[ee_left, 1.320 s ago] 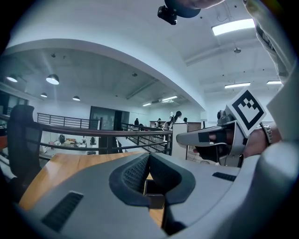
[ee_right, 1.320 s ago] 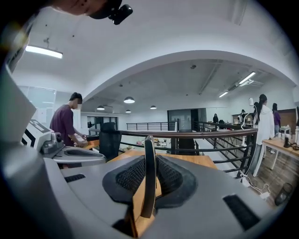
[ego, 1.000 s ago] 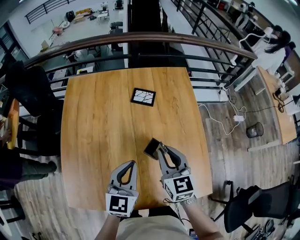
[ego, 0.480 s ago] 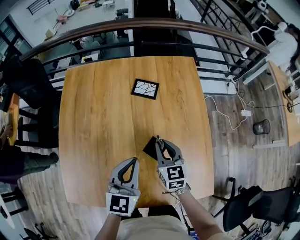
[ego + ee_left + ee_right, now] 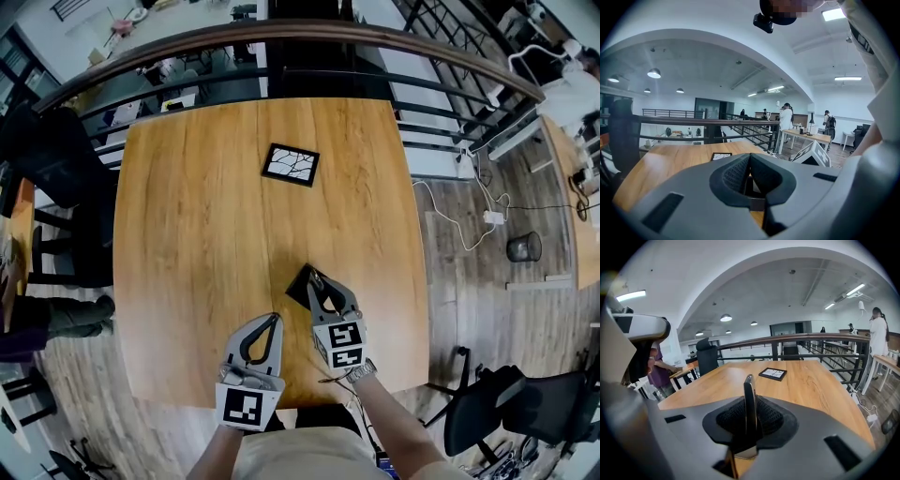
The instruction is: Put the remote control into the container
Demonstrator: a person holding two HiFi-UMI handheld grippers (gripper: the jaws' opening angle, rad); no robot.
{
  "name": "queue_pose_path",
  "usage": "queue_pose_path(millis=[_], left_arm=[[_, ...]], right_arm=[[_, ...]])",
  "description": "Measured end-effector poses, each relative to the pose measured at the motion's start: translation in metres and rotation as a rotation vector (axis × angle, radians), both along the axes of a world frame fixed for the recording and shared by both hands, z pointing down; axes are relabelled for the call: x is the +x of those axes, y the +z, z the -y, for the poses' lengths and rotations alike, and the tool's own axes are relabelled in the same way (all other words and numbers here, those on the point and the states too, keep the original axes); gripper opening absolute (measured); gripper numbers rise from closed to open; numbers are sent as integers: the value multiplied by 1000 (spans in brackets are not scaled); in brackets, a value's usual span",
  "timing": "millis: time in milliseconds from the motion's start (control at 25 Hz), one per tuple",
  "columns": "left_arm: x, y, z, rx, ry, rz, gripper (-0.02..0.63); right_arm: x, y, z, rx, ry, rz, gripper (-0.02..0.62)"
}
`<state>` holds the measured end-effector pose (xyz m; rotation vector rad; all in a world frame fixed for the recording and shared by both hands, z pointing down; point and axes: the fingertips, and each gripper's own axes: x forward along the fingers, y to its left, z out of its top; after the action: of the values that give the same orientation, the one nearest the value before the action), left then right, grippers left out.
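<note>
My right gripper is shut on the remote control, a thin black slab over the near middle of the wooden table. In the right gripper view the remote control stands on edge between the pads. The container, a shallow black-rimmed tray with a white cracked pattern, lies toward the table's far side, well ahead of the right gripper; the right gripper view shows the container ahead and slightly right. My left gripper is shut with nothing in it, just left of the right one.
A dark metal railing runs behind the table's far edge. A black office chair stands on the floor at right, and cables with a power strip lie beyond the right edge. People stand at desks in the distance.
The head camera has shifted, so the table sits higher in the picture. My right gripper still holds the remote at the near middle; the left gripper has hardly moved.
</note>
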<state>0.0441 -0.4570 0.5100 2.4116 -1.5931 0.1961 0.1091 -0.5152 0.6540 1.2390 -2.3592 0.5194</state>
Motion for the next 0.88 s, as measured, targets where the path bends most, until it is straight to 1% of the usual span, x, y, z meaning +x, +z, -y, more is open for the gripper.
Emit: queue_pose_path(millis=[200,400,680,880], left_arm=[[-2,5,-7,-11,7,3,12],[0,3,-12,4,27,10,12],[0,8,-27,1,55,14,12],[-1,4,-36,10,63,-6,12]], right_arm=[[-3,7,-3,-15,-2,-22,83],[-1,10,-5,-31,20,-38,83],[0,-4,-11,20,31,-44,83],[2,-33,-13,96,60,-43,83]])
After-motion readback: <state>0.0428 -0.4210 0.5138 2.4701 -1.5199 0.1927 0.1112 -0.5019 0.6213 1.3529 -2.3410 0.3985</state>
